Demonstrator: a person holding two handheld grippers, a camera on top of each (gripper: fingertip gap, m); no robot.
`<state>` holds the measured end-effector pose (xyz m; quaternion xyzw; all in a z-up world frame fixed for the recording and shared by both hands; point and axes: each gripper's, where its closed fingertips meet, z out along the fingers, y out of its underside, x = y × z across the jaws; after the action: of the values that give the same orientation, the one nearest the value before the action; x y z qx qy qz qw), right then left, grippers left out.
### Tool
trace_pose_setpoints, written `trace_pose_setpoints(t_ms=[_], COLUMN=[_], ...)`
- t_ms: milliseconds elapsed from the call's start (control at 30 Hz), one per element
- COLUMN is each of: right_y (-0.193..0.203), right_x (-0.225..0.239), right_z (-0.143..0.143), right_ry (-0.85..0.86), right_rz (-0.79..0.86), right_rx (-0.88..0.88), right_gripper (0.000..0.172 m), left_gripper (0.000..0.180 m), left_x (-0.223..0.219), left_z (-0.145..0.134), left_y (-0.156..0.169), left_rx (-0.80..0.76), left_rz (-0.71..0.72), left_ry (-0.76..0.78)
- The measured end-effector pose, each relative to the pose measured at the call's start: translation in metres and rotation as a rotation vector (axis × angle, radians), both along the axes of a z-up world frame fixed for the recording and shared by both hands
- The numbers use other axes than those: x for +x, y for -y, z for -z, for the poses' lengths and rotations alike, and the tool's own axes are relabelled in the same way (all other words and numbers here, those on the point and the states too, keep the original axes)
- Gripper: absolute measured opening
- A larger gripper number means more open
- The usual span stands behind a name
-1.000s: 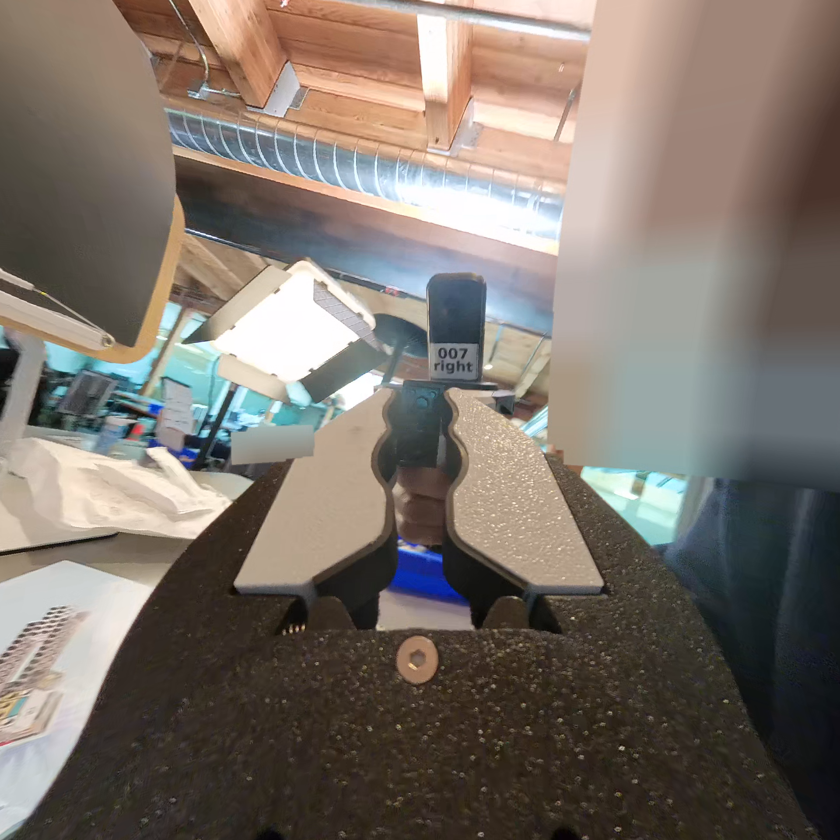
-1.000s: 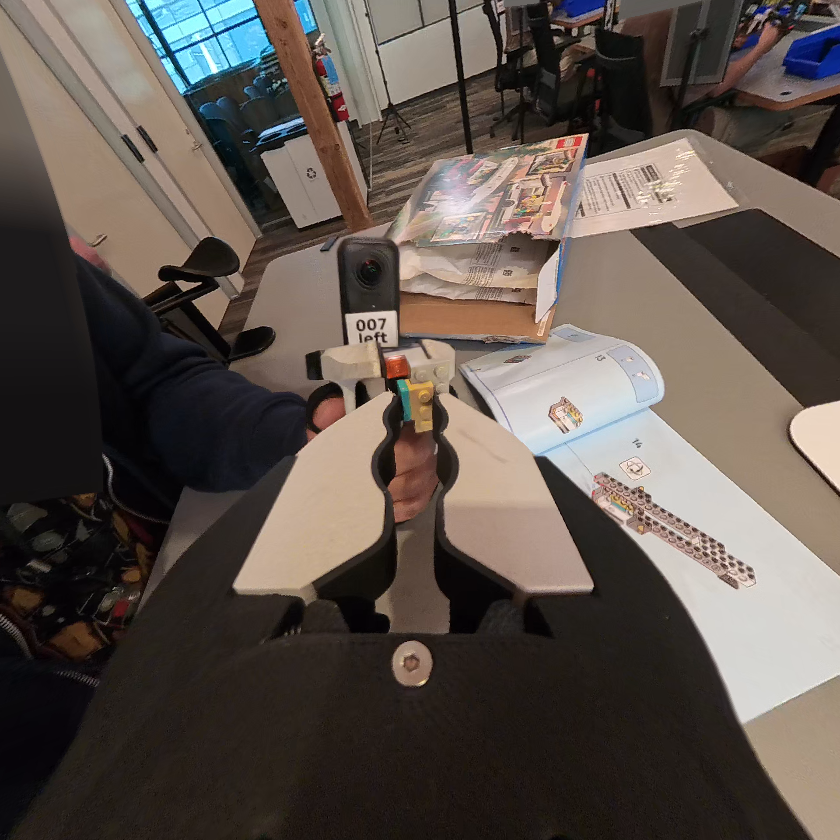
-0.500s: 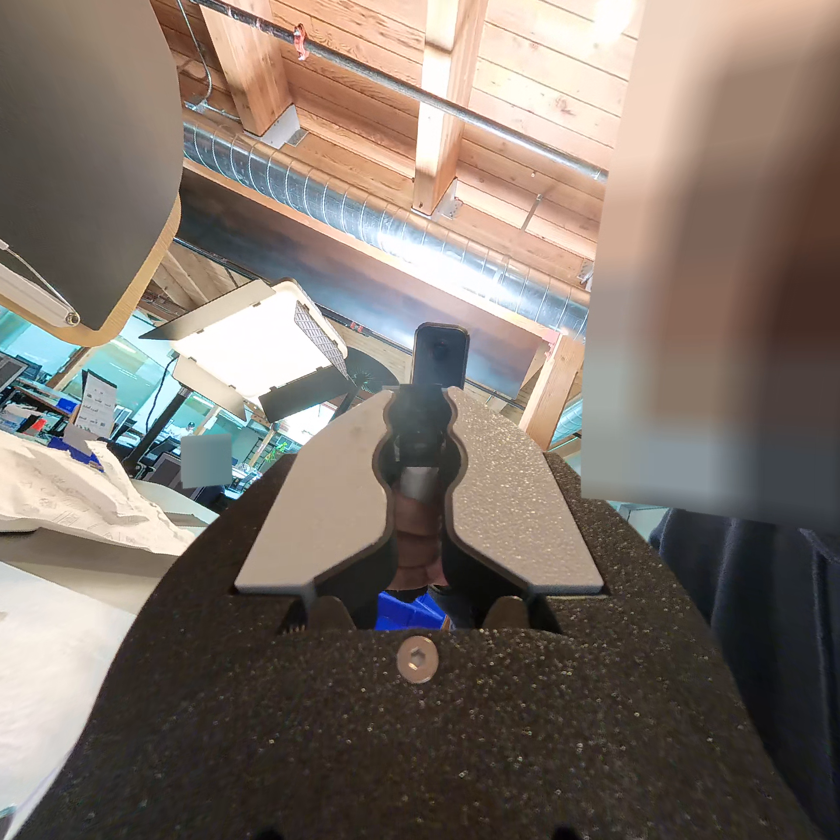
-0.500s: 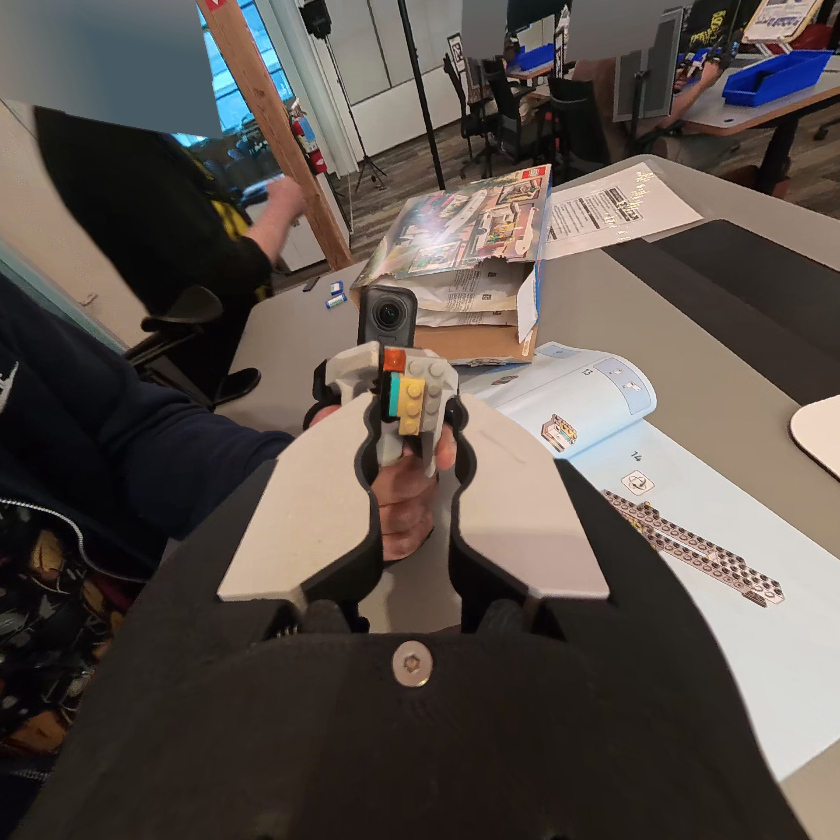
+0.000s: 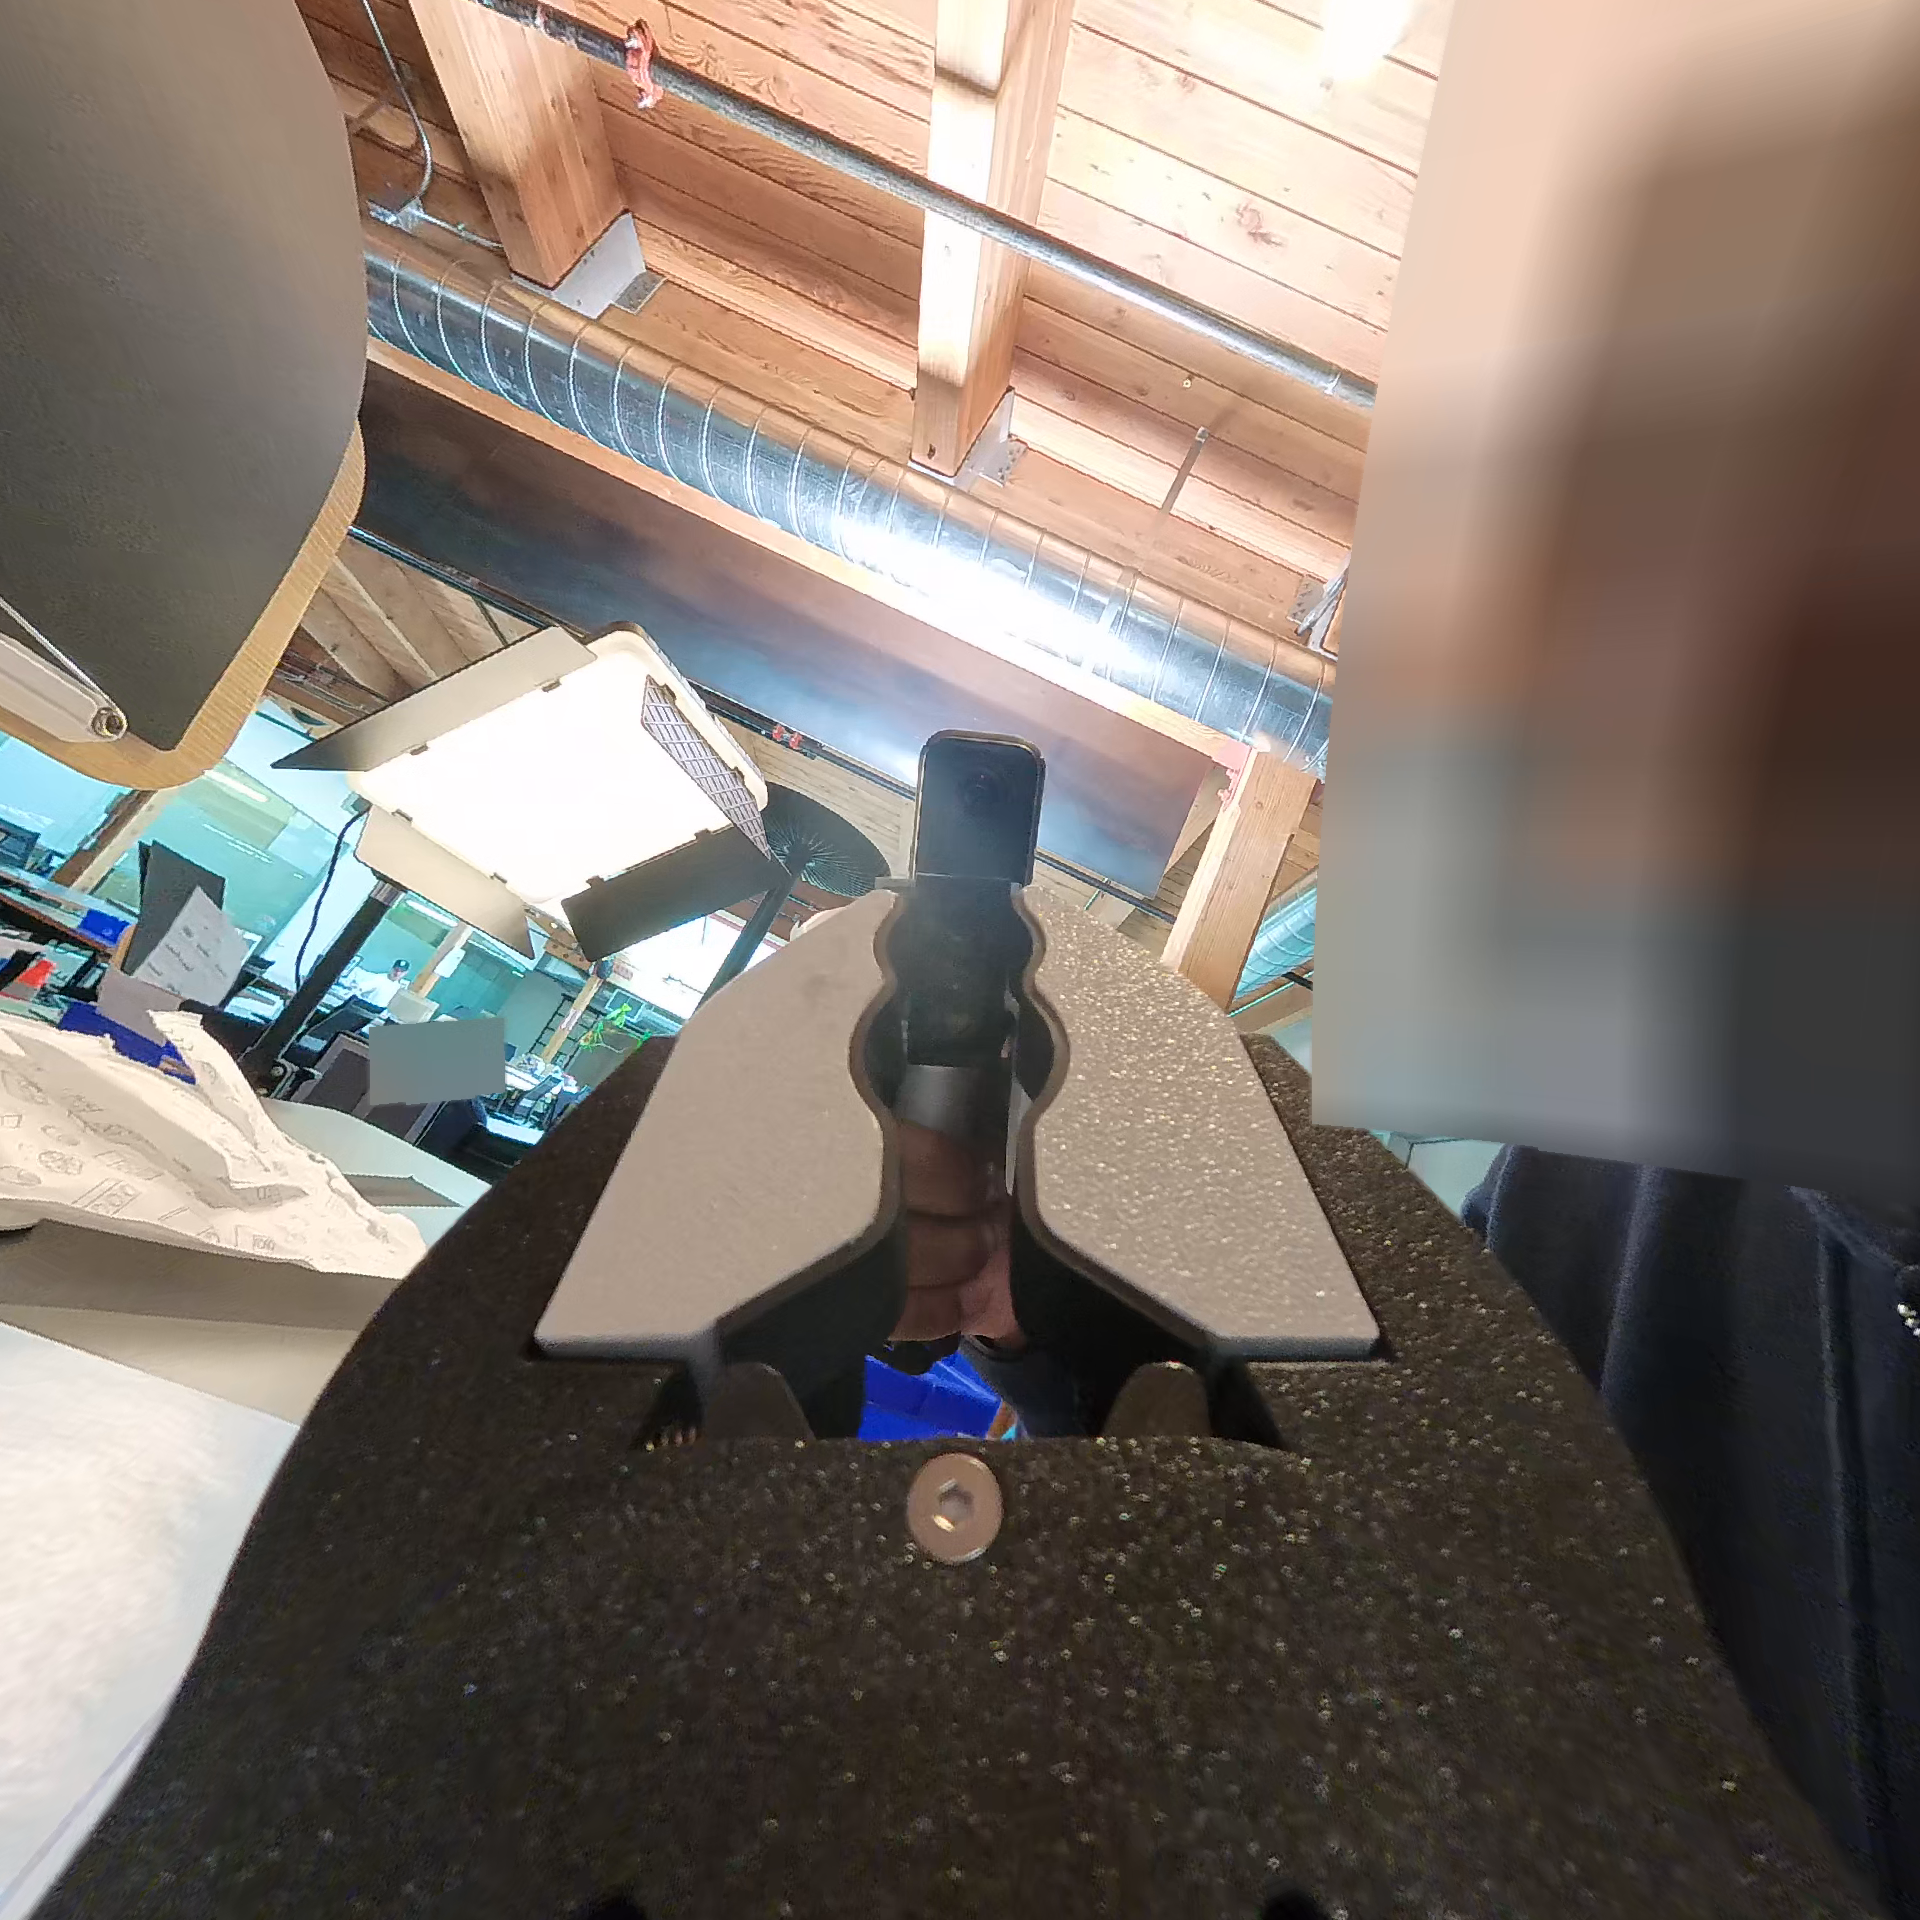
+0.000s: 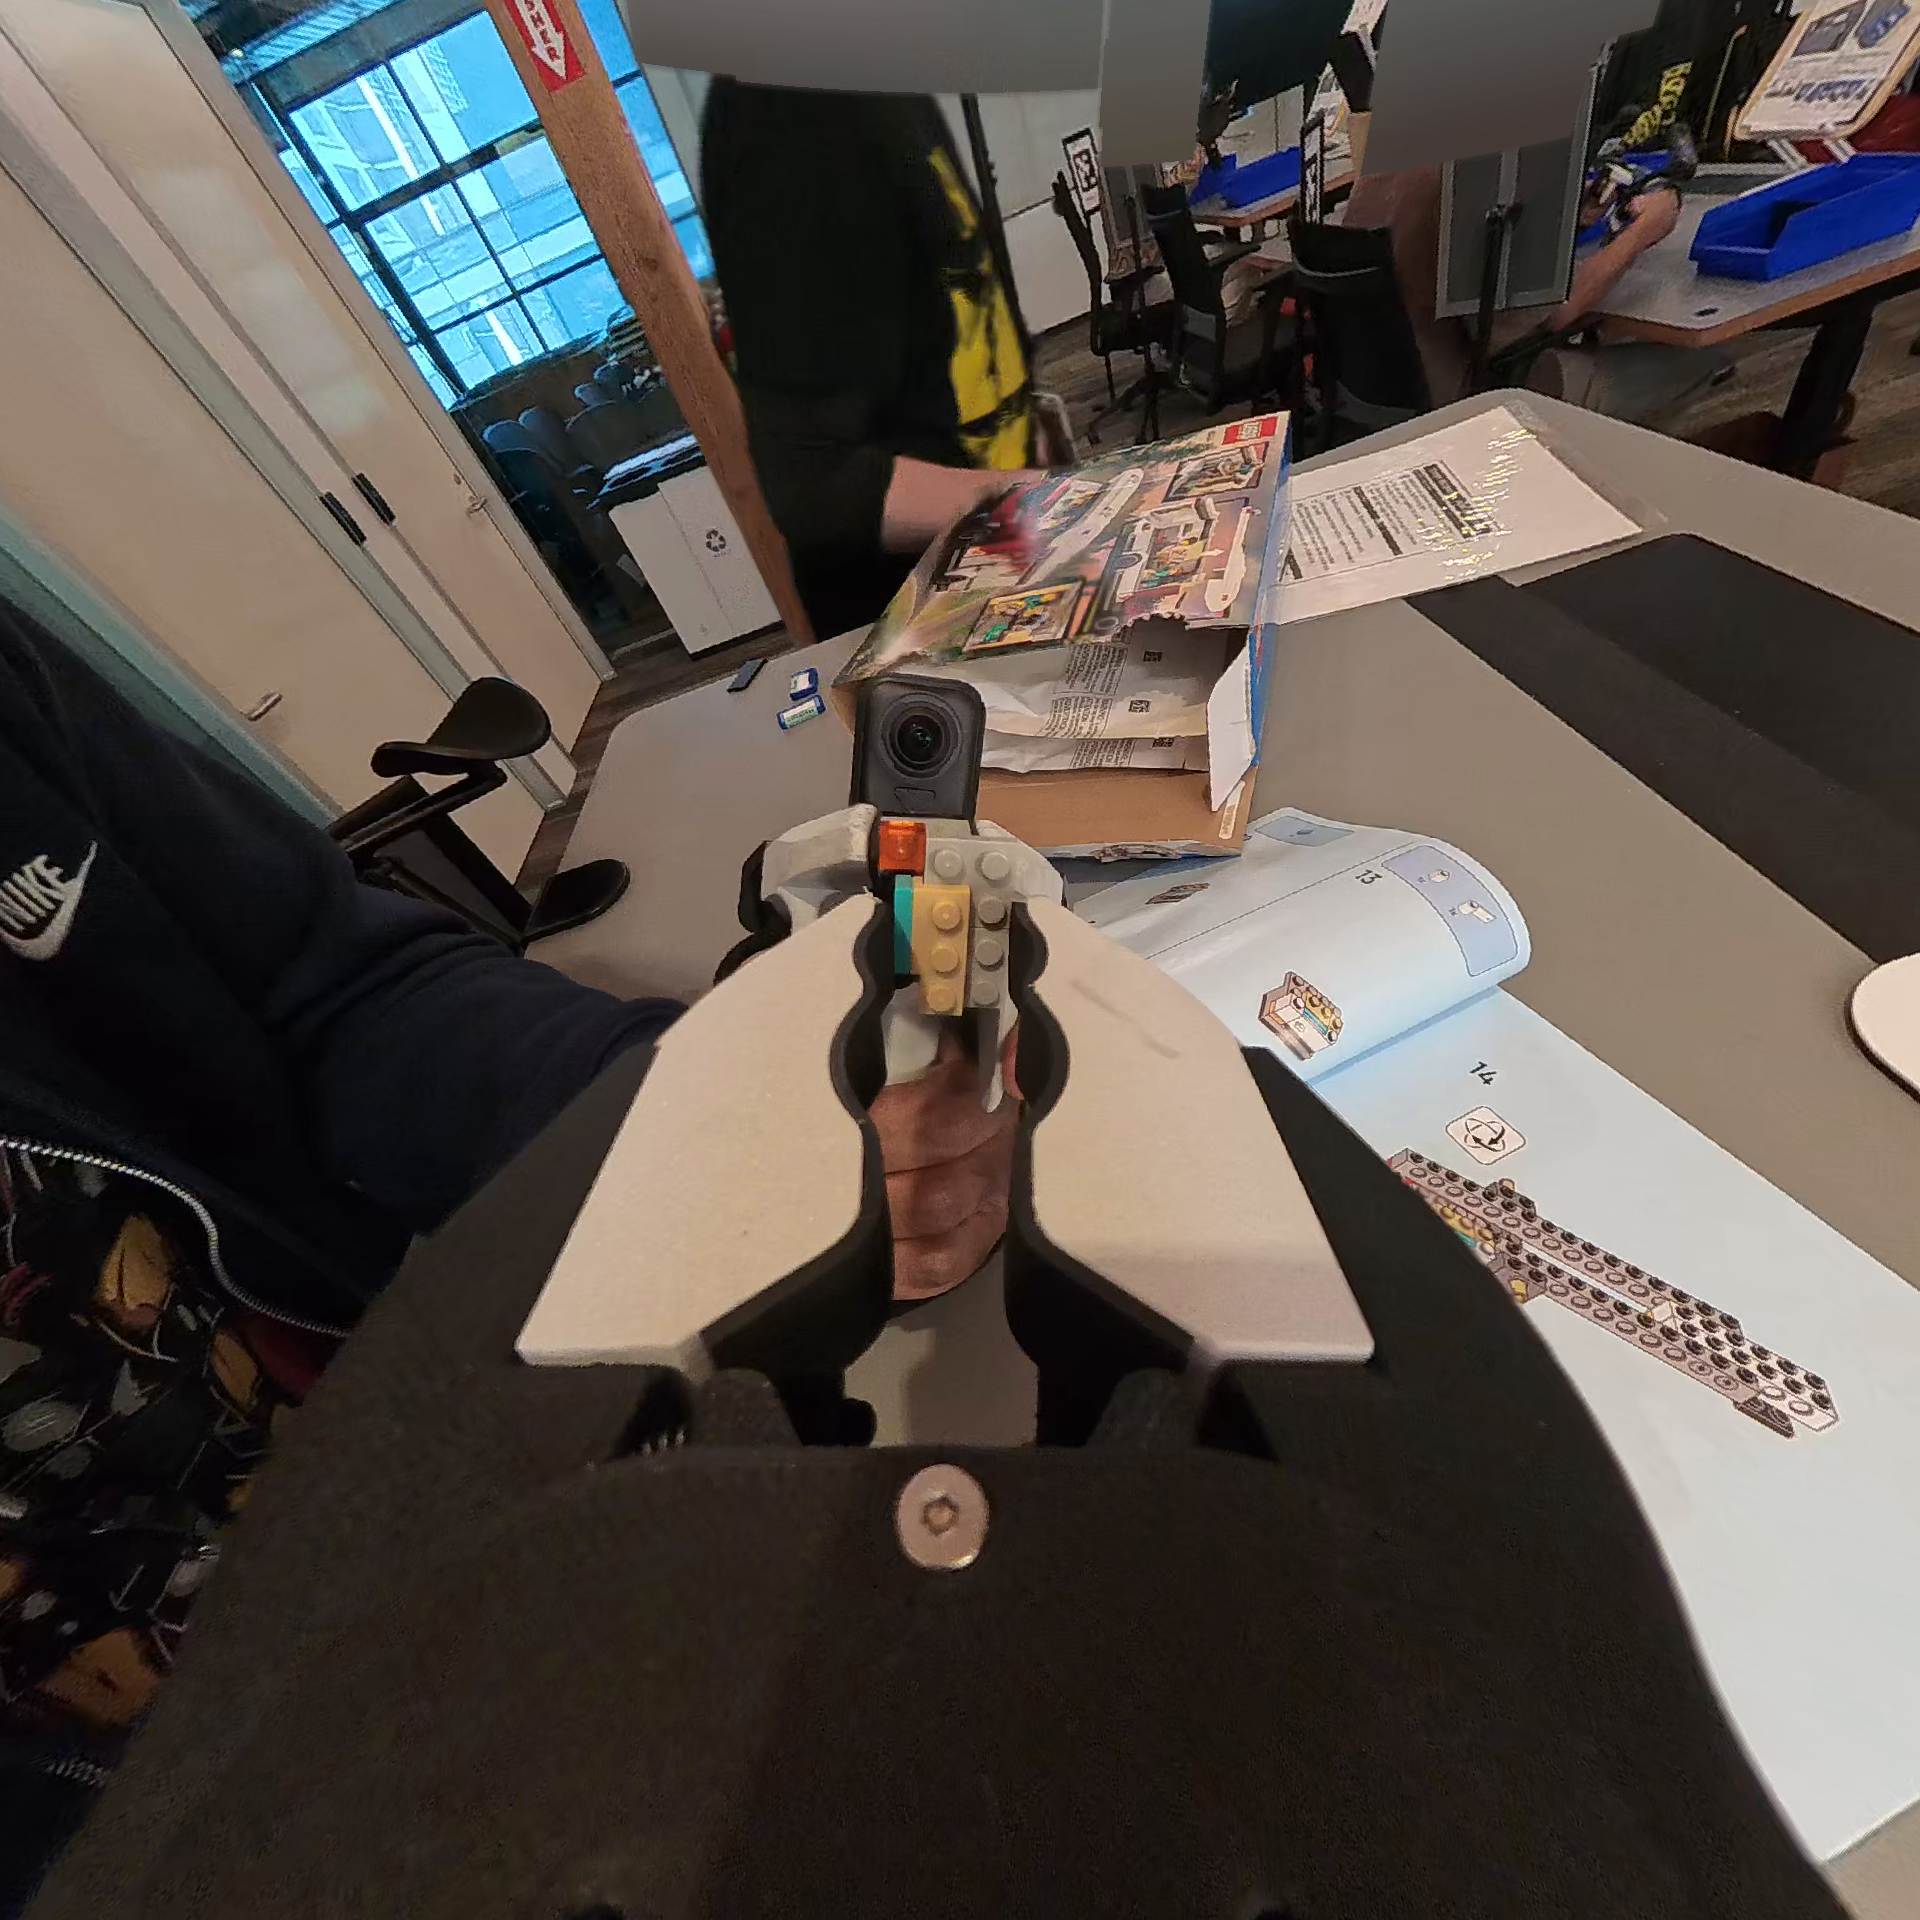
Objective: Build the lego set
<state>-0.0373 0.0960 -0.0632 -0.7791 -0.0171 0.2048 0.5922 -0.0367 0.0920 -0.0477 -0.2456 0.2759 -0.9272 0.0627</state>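
In the right wrist view a small brick assembly (image 6: 951, 935), a grey plate with a tan brick, a teal piece and an orange stud, is held up in the air above the grey table (image 6: 1455, 748). My right gripper (image 6: 943, 914) is shut on it, with its pads against the teal side and the grey side. My left gripper (image 6: 920, 868) faces me and grips the same assembly from behind, its camera (image 6: 917, 748) just above. In the left wrist view my left gripper (image 5: 956, 914) points up at the ceiling and is shut on the assembly, which shows only as a dark backlit shape (image 5: 956, 997). The right gripper's camera (image 5: 977, 810) is just beyond.
An open instruction booklet (image 6: 1455, 1039) lies right of the grippers. A torn-open toy box (image 6: 1091, 582), a sleeved sheet (image 6: 1434, 509) and a dark mat (image 6: 1714, 675) lie farther back. A person in black (image 6: 831, 312) stands at the far edge. Crumpled paper (image 5: 135, 1143) lies left. My two grippers' fingertips are within a few centimetres of each other.
My right gripper's pads were shut on the tan and teal piece, opened wide and left it on the assembly, then came together again on the whole assembly. The left gripper kept its hold and tipped upward.
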Motion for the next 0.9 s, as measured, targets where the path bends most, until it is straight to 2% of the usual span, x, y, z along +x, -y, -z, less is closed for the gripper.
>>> trace_pose_setpoints(t_ms=[900], right_y=[0.0027], right_x=[-0.0009], right_z=[-0.0042], right_ry=[0.01], right_rz=[-0.009], right_rx=[0.027], right_gripper=[0.017], left_gripper=[0.017], left_x=[-0.0029], left_z=[-0.0026], left_y=[0.002], left_rx=[0.095], left_rz=[-0.088], left_ry=[0.028])
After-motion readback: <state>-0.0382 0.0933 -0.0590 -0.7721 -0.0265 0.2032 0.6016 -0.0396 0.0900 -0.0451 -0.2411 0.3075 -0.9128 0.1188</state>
